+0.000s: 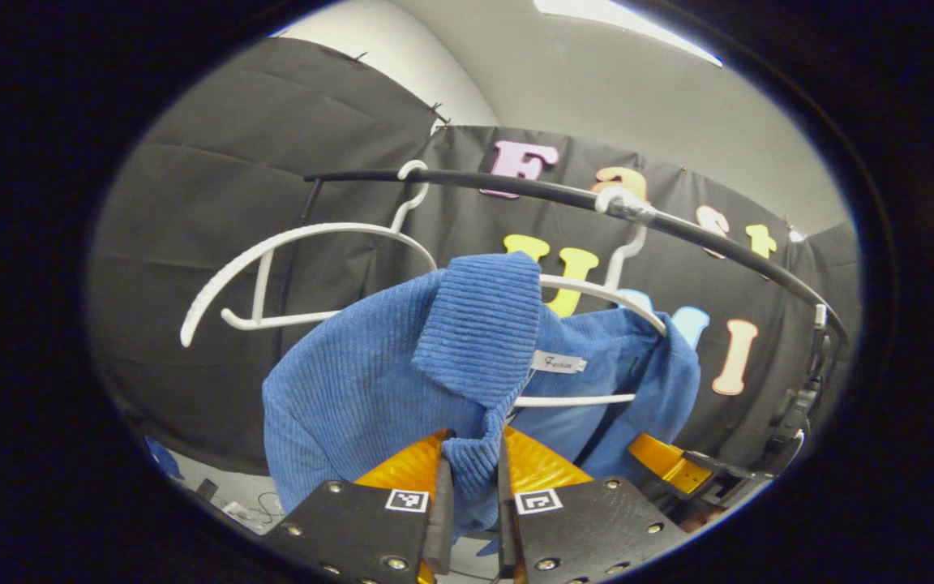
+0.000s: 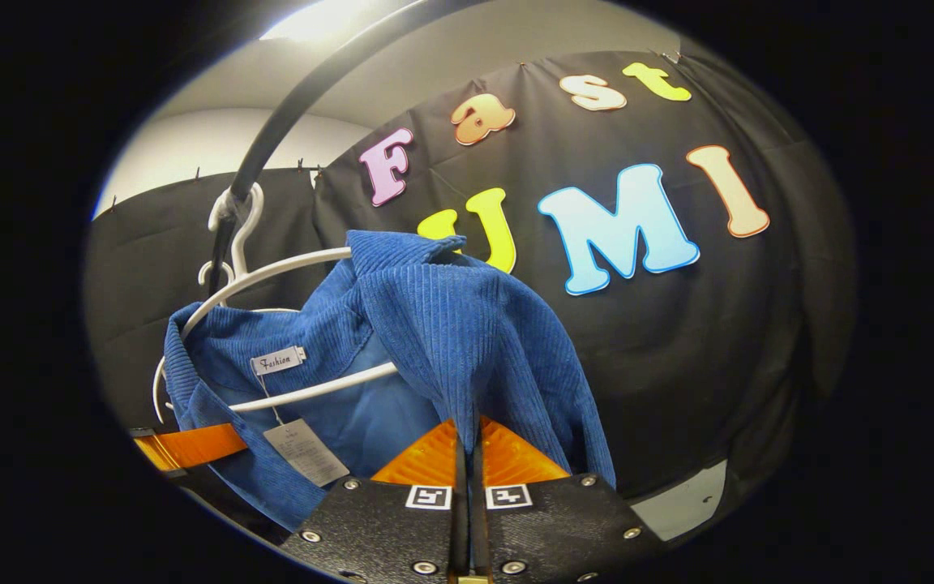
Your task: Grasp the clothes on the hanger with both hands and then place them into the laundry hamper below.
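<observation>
A blue corduroy shirt (image 1: 370,389) hangs on a white hanger (image 1: 597,292) from a black rail (image 1: 564,195). In the left gripper view my left gripper (image 1: 473,462) is shut on a fold of the shirt's front edge just below the collar. The other gripper (image 1: 666,462) pokes out from behind the shirt's far side. In the right gripper view my right gripper (image 2: 468,442) is shut on the blue shirt (image 2: 467,324) at its near shoulder, the cloth pinched thin between the fingers. The white hanger (image 2: 272,276) still carries the shirt; the left gripper (image 2: 187,446) shows at the lower left.
An empty white hanger (image 1: 272,268) hangs further left on the rail in the left gripper view. The rail's upright and stand (image 1: 811,381) are at the right. The black rail (image 2: 289,113) curves overhead in the right gripper view. Black cloth walls close in behind.
</observation>
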`<state>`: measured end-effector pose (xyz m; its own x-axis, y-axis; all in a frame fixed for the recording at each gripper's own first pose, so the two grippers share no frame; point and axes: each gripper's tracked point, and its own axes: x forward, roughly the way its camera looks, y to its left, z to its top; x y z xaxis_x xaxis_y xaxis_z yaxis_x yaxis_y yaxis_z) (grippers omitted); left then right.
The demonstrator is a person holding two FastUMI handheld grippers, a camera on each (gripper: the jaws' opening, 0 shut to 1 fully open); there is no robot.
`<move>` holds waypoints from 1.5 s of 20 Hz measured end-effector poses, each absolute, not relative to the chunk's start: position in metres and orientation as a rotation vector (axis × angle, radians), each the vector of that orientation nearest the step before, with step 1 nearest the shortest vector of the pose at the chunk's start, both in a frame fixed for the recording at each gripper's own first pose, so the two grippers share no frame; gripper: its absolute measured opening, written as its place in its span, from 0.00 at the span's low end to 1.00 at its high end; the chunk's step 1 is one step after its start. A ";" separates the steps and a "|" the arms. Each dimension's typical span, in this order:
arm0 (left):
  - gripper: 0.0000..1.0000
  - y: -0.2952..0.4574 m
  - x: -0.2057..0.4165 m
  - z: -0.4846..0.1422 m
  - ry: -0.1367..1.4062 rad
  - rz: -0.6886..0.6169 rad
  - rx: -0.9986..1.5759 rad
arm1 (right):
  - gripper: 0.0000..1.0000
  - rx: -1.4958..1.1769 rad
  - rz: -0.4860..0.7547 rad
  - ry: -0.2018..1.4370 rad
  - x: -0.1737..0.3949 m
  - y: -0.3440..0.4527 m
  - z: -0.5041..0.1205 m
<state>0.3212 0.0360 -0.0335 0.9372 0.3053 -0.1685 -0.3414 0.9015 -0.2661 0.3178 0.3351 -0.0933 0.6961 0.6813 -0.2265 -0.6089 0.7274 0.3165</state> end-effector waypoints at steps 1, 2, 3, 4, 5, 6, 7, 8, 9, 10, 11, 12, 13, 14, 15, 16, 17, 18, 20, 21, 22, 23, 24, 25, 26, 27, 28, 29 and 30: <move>0.16 0.046 0.316 -0.031 0.098 0.361 -0.297 | 0.00 0.221 0.734 0.334 0.316 0.334 -0.092; 0.07 0.038 0.316 -0.029 0.093 0.314 -0.323 | 0.00 0.216 0.737 0.328 0.315 0.333 -0.092; 0.08 0.028 0.312 -0.028 0.087 0.291 -0.344 | 0.00 0.214 0.738 0.319 0.316 0.331 -0.090; 0.05 0.027 0.310 -0.026 0.082 0.287 -0.351 | 0.00 0.214 0.739 0.307 0.317 0.331 -0.088; 0.02 0.031 0.309 -0.025 0.075 0.279 -0.353 | 0.00 0.212 0.733 0.295 0.321 0.329 -0.085; 0.01 0.031 0.307 -0.021 0.064 0.269 -0.356 | 0.00 0.212 0.727 0.286 0.324 0.327 -0.084; 0.00 0.028 0.302 -0.016 0.054 0.256 -0.365 | 0.00 0.215 0.721 0.283 0.328 0.325 -0.083; 0.01 0.028 0.300 -0.010 0.039 0.246 -0.375 | 0.00 0.220 0.714 0.280 0.331 0.324 -0.082; 0.02 0.028 0.297 -0.004 0.025 0.241 -0.380 | 0.00 0.224 0.703 0.275 0.335 0.321 -0.081; 0.02 0.030 0.292 0.002 0.015 0.243 -0.375 | 0.00 0.227 0.693 0.268 0.338 0.318 -0.081; 0.07 0.029 0.293 0.005 0.002 0.244 -0.367 | 0.00 0.229 0.678 0.258 0.343 0.315 -0.080; 0.02 0.031 0.289 0.011 -0.012 0.244 -0.361 | 0.00 0.233 0.662 0.245 0.347 0.311 -0.078; 0.01 0.031 0.283 0.020 -0.024 0.244 -0.355 | 0.00 0.241 0.643 0.222 0.352 0.307 -0.074; 0.02 0.033 0.278 0.028 -0.042 0.245 -0.360 | 0.00 0.248 0.626 0.198 0.356 0.304 -0.070; 0.02 0.034 0.274 0.037 -0.057 0.250 -0.371 | 0.00 0.250 0.612 0.183 0.360 0.302 -0.068; 0.02 0.038 0.270 0.044 -0.068 0.255 -0.379 | 0.00 0.254 0.604 0.175 0.360 0.301 -0.068; 0.02 0.042 0.267 0.050 -0.083 0.263 -0.376 | 0.00 0.258 0.598 0.173 0.361 0.301 -0.068; 0.02 0.049 0.263 0.056 -0.096 0.273 -0.367 | 0.00 0.260 0.594 0.172 0.361 0.302 -0.068; 0.02 0.062 0.256 0.066 -0.112 0.293 -0.349 | 0.00 0.262 0.579 0.158 0.366 0.300 -0.065; 0.02 0.068 0.251 0.071 -0.123 0.303 -0.341 | 0.00 0.266 0.568 0.148 0.370 0.297 -0.062; 0.02 0.076 0.250 0.075 -0.131 0.315 -0.330 | 0.00 0.274 0.556 0.138 0.373 0.297 -0.061; 0.01 0.085 0.247 0.079 -0.137 0.329 -0.319 | 0.00 0.283 0.546 0.129 0.377 0.295 -0.059; 0.00 0.094 0.245 0.081 -0.143 0.349 -0.310 | 0.00 0.292 0.534 0.118 0.383 0.294 -0.057; 0.00 0.102 0.244 0.084 -0.150 0.366 -0.307 | 0.00 0.299 0.526 0.107 0.388 0.293 -0.054; 0.00 0.108 0.243 0.087 -0.160 0.376 -0.309 | 0.00 0.302 0.520 0.097 0.391 0.294 -0.053; 0.01 0.116 0.242 0.090 -0.169 0.389 -0.312 | 0.00 0.304 0.511 0.088 0.394 0.293 -0.052; 0.00 0.123 0.241 0.091 -0.173 0.401 -0.311 | 0.00 0.303 0.505 0.077 0.397 0.294 -0.052; 0.00 0.129 0.240 0.091 -0.172 0.410 -0.307 | 0.00 0.299 0.498 0.064 0.400 0.294 -0.050; 0.01 0.136 0.240 0.091 -0.171 0.420 -0.301 | 0.00 0.294 0.486 0.048 0.403 0.293 -0.050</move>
